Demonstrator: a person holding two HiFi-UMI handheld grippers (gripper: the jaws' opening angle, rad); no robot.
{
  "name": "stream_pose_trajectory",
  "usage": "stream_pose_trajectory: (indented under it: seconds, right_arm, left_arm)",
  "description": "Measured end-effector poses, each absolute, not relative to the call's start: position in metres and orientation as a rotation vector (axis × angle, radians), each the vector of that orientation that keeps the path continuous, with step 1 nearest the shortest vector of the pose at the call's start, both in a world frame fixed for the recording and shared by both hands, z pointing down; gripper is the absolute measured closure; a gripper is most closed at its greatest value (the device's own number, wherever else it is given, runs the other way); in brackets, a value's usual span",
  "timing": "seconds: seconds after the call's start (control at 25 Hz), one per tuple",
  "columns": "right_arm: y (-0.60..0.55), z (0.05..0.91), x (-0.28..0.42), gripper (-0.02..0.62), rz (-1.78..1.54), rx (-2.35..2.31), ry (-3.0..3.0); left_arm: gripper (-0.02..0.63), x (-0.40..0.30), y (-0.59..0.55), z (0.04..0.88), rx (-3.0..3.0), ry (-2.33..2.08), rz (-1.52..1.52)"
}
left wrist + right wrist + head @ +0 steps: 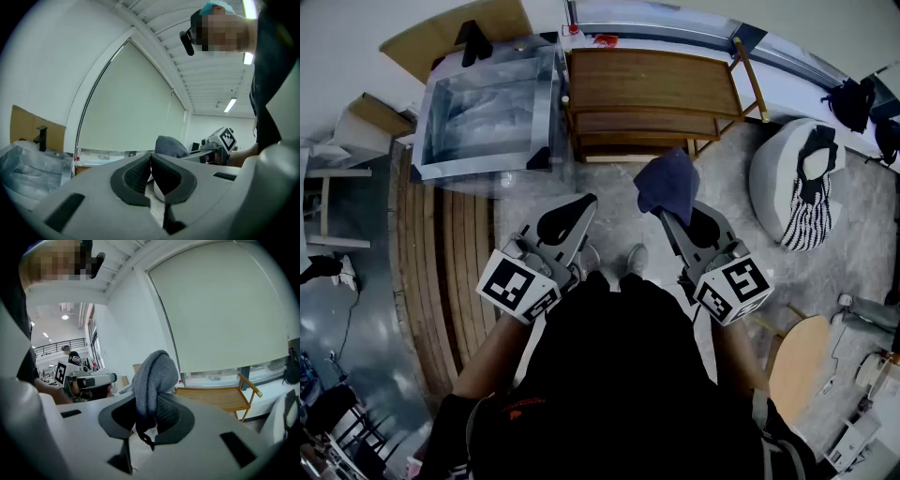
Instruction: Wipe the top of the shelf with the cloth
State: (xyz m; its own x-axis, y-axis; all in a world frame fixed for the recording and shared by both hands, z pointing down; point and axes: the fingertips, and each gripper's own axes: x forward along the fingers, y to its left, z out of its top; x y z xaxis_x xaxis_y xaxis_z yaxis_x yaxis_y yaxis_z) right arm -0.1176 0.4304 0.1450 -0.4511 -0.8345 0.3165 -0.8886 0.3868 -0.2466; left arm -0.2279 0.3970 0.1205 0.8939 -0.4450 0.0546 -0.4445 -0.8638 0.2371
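A wooden shelf stands ahead of me by the wall; its top board is bare. My right gripper is shut on a blue-grey cloth, which sticks up from the jaws in front of the shelf's lower right. The right gripper view shows the cloth bunched between the jaws and the shelf top beyond. My left gripper is level with the right one, jaws shut and empty, tips touching. The cloth peeks over it in the left gripper view.
A clear plastic-covered box sits left of the shelf, with cardboard behind it. A white beanbag with a striped cloth lies at right. A round wooden table is at lower right. Wooden floorboards run along the left.
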Motion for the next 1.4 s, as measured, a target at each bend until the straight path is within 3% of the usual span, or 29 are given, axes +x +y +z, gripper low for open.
stream_pose_trajectory:
  seconds: [0.72, 1.4]
  right_arm:
    - [0.441, 0.15, -0.091, 0.517, 0.594, 1.554, -2.514]
    - [0.442, 0.161, -0.008, 0.517, 0.607, 1.474, -2.554]
  left_arm:
    - [0.588, -0.201, 0.409, 0.13, 2.815, -0.672, 0.036]
    - [0.586, -0.122, 0.414, 0.135, 2.77, -0.758, 0.091]
